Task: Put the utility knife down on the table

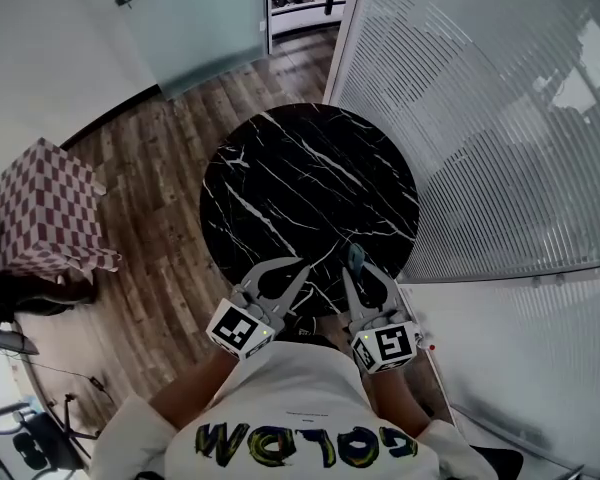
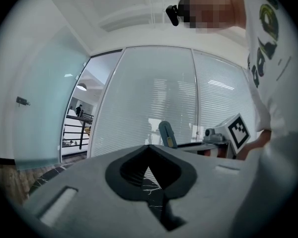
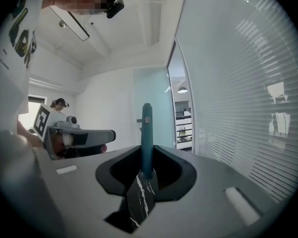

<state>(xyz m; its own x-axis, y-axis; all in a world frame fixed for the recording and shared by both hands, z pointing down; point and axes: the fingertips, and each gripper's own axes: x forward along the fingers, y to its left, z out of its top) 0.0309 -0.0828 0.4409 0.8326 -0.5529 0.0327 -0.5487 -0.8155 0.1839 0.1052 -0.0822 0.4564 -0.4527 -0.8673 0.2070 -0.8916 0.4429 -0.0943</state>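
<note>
Nearest us, a white shirt (image 1: 300, 388). Beyond it we note 2 grippers over the black marble table's (image 1: 280, 158) near edge. Right gripper (image 1: 359, 273) clamps the teal utility knife (image 3: 147, 133), off the tabletop. Left gripper (image 1: 302, 266) is pinched closed, empty.

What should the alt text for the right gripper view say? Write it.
The jaws hold a teal knife upright, with a black marble table below. The left gripper is at left, and blinds fill the right.
</note>
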